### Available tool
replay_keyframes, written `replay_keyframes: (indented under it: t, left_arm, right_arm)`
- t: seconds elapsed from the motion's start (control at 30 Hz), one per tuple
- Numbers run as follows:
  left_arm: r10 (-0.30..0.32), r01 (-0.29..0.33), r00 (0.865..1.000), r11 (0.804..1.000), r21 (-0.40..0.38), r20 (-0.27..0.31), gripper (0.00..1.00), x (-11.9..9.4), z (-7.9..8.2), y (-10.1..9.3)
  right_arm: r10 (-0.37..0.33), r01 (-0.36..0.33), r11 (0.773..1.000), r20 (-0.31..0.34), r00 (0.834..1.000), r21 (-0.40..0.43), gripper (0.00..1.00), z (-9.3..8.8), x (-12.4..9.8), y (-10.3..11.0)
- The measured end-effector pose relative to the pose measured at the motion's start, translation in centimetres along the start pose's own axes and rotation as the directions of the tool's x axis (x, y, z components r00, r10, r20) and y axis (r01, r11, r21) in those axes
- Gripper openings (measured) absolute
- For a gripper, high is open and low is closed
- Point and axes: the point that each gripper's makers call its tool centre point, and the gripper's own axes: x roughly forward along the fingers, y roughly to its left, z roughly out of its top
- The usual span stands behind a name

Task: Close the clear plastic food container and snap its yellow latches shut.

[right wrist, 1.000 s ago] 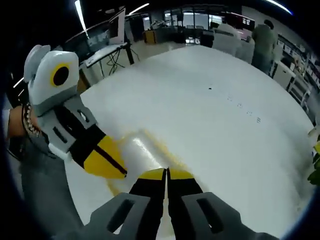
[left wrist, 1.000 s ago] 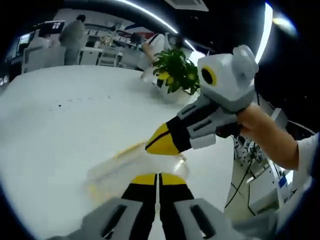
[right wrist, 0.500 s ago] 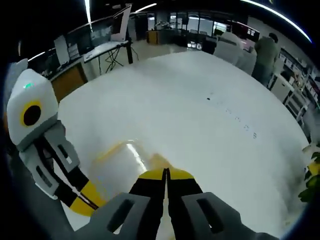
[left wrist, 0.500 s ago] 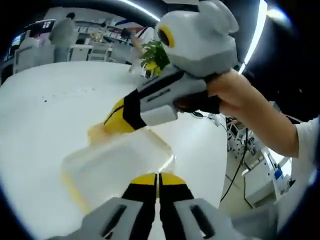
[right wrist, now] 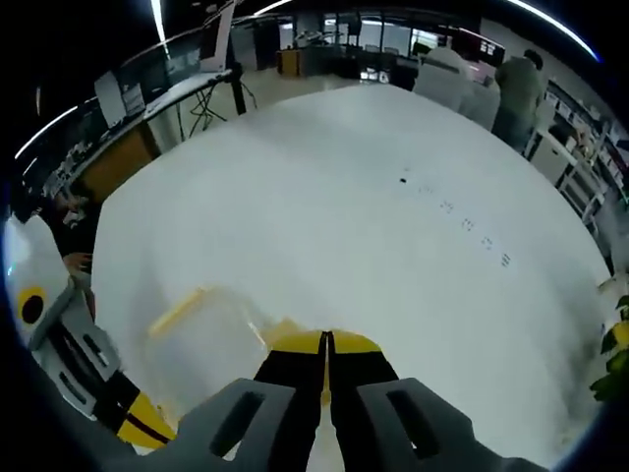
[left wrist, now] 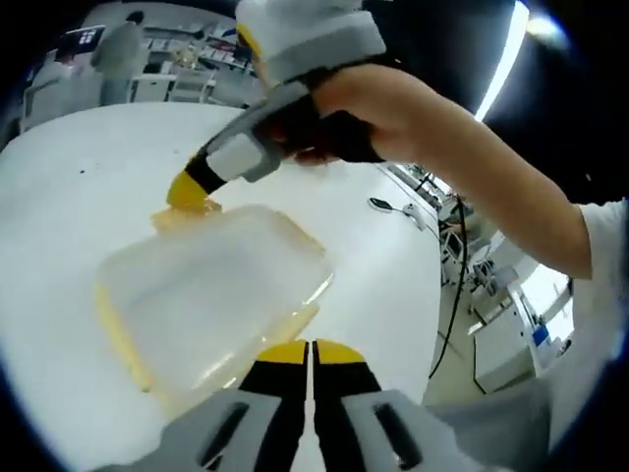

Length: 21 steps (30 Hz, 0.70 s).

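Note:
The clear plastic container (left wrist: 211, 295) lies on the white table (left wrist: 59, 197) with its lid on. A yellow latch (left wrist: 116, 339) runs along its left side and another yellow latch (left wrist: 177, 216) sits at its far end. My left gripper (left wrist: 312, 344) is shut, its tips just at the container's near edge. My right gripper (left wrist: 189, 192), held by a hand (left wrist: 373, 108), is shut and presses its yellow tip on the far latch. In the right gripper view the right gripper (right wrist: 326, 337) stands over the container (right wrist: 201, 344), and the left gripper (right wrist: 145, 430) shows at lower left.
The big white table (right wrist: 393, 246) carries a few dark specks (right wrist: 403, 179). A potted plant (right wrist: 619, 344) stands at its right edge. Desks, monitors and people (right wrist: 516, 93) fill the room behind. Past the table's edge are cables and a desk (left wrist: 491, 334).
The right gripper has swung over the container to its far end and now touches the far latch. The left gripper has drawn back to the container's near edge.

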Motion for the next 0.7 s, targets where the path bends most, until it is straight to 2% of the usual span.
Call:
replay_keyframes:
  t: [0.07,0.17,0.27,0.37,0.4,0.5,0.53,0.57,0.6,0.63,0.67,0.7]
  left_arm:
    - [-0.003,0.003,1.000,1.000,0.009,-0.002,0.00,0.0,-0.1,0.0]
    - [-0.007,0.007,1.000,1.000,-0.006,0.004,0.00,0.0,0.0,0.0]
    - [-0.010,0.010,1.000,1.000,0.016,-0.004,0.00,0.1,-0.3,-0.1]
    - [-0.002,0.002,1.000,1.000,0.023,-0.011,0.00,0.1,-0.4,0.1]
    - [0.008,-0.008,1.000,0.999,0.046,-0.009,0.00,-0.1,-0.4,0.1]
    - [0.003,-0.008,0.999,0.987,0.159,0.034,0.00,-0.8,0.6,-0.2]
    - [0.011,-0.022,0.999,0.978,0.207,0.051,0.00,-1.2,1.0,-0.3]
    - [-0.010,-0.002,0.999,0.972,0.235,0.048,0.03,-1.5,1.0,-0.7]
    - [-0.027,0.007,0.997,0.959,0.283,0.068,0.08,-1.9,1.4,-1.1]
    - [-0.027,-0.002,0.996,0.945,0.327,0.083,0.13,-2.1,1.7,-1.3]
    - [0.002,-0.046,0.994,0.910,0.412,0.107,0.22,-2.4,2.3,-1.0]
    - [0.026,-0.076,0.994,0.877,0.474,0.110,0.27,-2.5,2.4,-0.8]
  right_arm:
    - [-0.009,0.010,1.000,-0.020,1.000,0.030,0.00,-0.3,0.4,-0.6]
    - [0.048,-0.044,0.997,-0.058,0.997,0.070,0.00,-0.7,0.8,0.0]
    - [0.071,-0.066,0.996,-0.078,0.994,0.066,0.00,-0.7,1.0,0.1]
    - [0.057,-0.050,0.997,-0.113,0.992,0.061,0.00,-1.0,1.0,-0.4]
    - [0.046,-0.043,0.999,-0.090,0.995,0.032,0.00,-0.5,0.8,-0.5]
    - [0.096,-0.096,0.995,0.008,0.995,-0.041,0.00,1.6,-0.9,0.4]
    - [0.119,-0.117,0.991,0.024,0.993,-0.070,0.00,2.1,-1.4,0.7]
    - [0.152,-0.149,0.982,0.016,0.988,-0.118,0.00,2.2,-2.1,1.2]
    - [0.177,-0.177,0.967,-0.018,0.984,-0.180,0.05,1.9,-2.9,1.8]
    - [0.174,-0.177,0.957,-0.034,0.984,-0.228,0.10,1.8,-3.3,1.9]
    - [0.175,-0.194,0.927,-0.088,0.981,-0.320,0.18,1.2,-3.9,2.3]
    - [0.179,-0.217,0.903,-0.135,0.975,-0.371,0.23,0.6,-4.2,2.7]
